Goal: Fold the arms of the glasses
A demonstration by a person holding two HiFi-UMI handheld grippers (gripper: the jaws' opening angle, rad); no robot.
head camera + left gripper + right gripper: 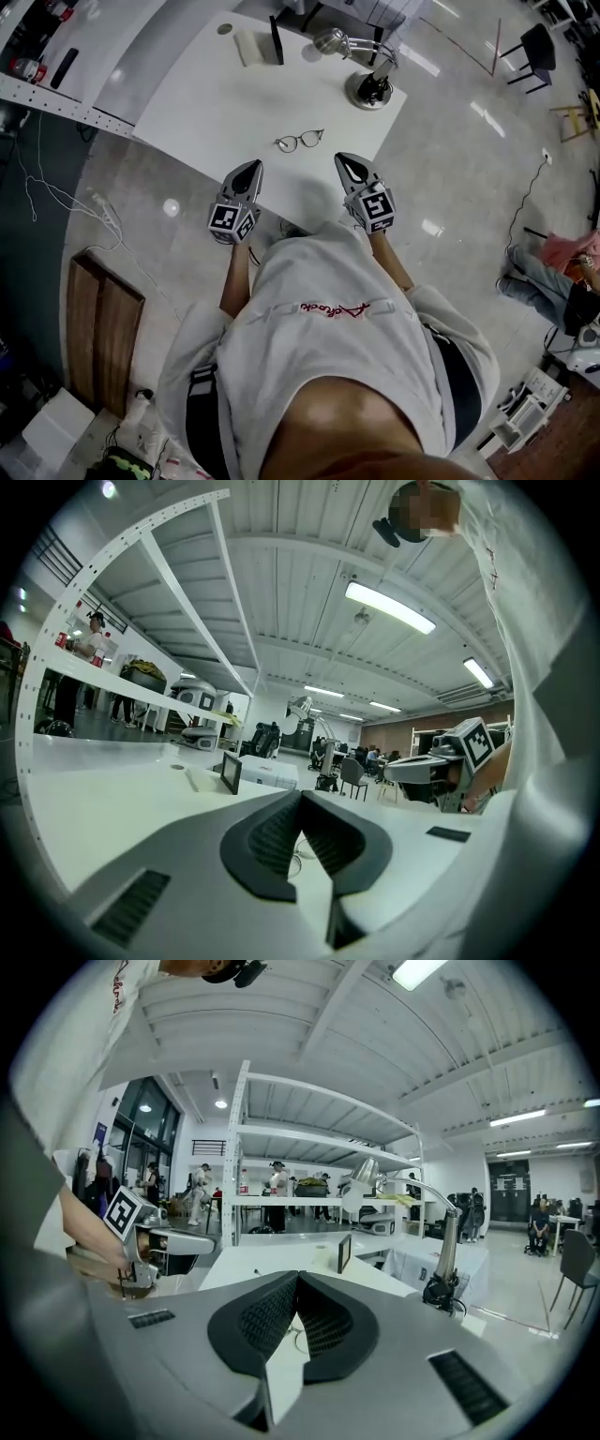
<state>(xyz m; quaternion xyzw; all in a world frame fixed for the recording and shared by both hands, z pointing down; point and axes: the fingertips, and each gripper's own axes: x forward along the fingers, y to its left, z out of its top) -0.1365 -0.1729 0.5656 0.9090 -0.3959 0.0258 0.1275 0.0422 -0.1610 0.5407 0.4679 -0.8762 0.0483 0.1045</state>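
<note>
A large open lab hall: ahead of the right gripper (pixel 297 1277) stretch a white worktable (pixel 253 1260), a perforated metal shelf rack (pixel 319 1135) and a desk lamp (pixel 448 1232), with ceiling strip lights (pixel 417 971) above it.

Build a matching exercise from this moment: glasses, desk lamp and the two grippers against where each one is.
Things:
1. glasses
2. desk lamp
3. left gripper
4. right gripper

Places:
A. far right corner of the table
B. jaws shut, near edge, left of the glasses
C. lying on the table ahead of both grippers
D. jaws shut, near edge, right of the glasses

Pairs: 1-C, 2-A, 3-B, 4-D
</note>
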